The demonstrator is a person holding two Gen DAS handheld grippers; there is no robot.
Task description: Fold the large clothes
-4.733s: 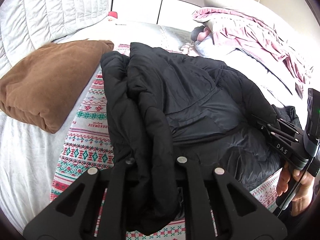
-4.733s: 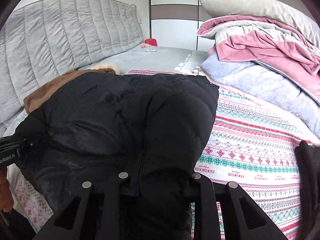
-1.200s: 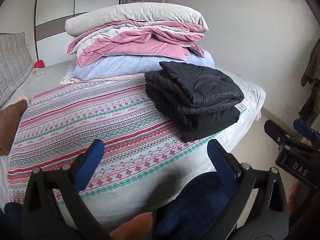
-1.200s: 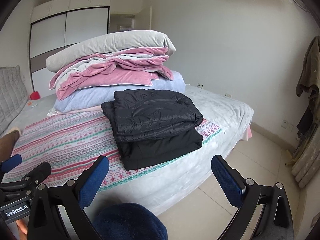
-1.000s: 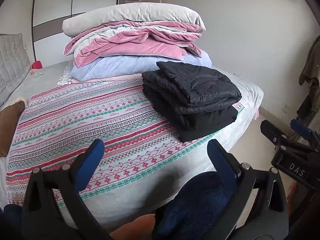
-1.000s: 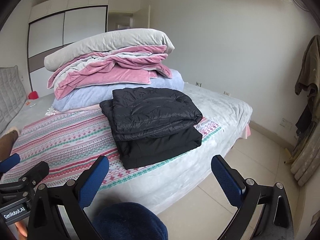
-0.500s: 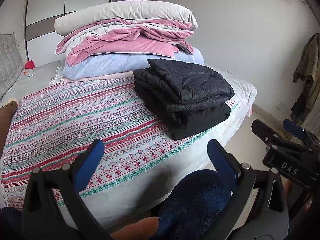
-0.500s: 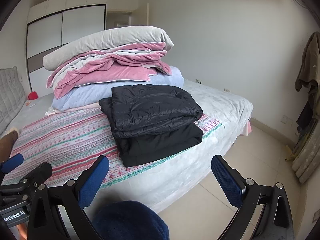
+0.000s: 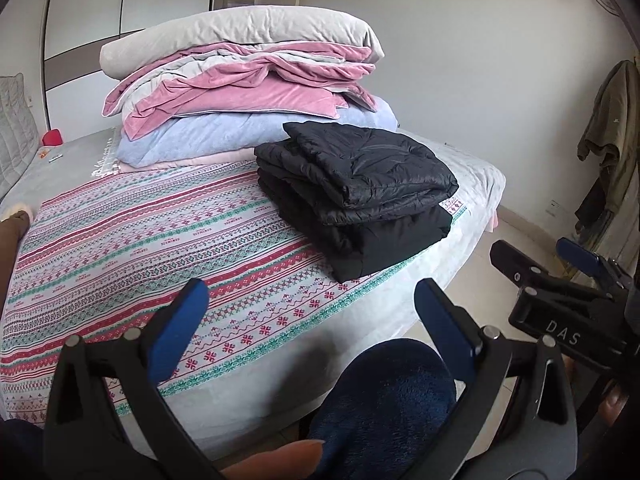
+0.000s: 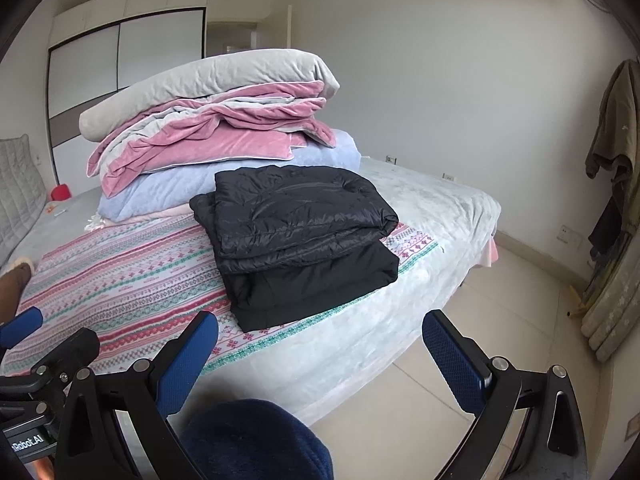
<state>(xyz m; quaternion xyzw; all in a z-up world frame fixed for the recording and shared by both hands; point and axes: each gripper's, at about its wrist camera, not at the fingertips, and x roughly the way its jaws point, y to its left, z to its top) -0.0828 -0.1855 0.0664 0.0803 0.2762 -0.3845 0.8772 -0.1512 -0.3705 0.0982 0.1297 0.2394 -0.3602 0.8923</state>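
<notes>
The fold appears complete: the jacket (image 9: 356, 196) is seen as a compact black stack of several layers, lying on the patterned sheet (image 9: 132, 240) near the bed's foot corner, just beside the quilts (image 9: 248, 100), which are piled against the wall side. No loose sleeve or hem is visible, and no other unfolded garment is shown on the bed (image 10: 440, 208); what remains, if anything, is judged to be only squaring of the stack's edges. The left gripper (image 9: 308, 312) is held back from the bed, jaws spread wide and empty. The right gripper (image 10: 320, 344) is likewise held clear, jaws spread, nothing between them; it is also seen at the right edge of the left view. Neither touches the jacket. No containers are shown; a closed wardrobe (image 10: 124, 64) stands behind the bed, its contents hidden. A brown cushion (image 10: 14, 280) is partly seen at the left edge, and clothes (image 10: 612, 152) hang at the far right
</notes>
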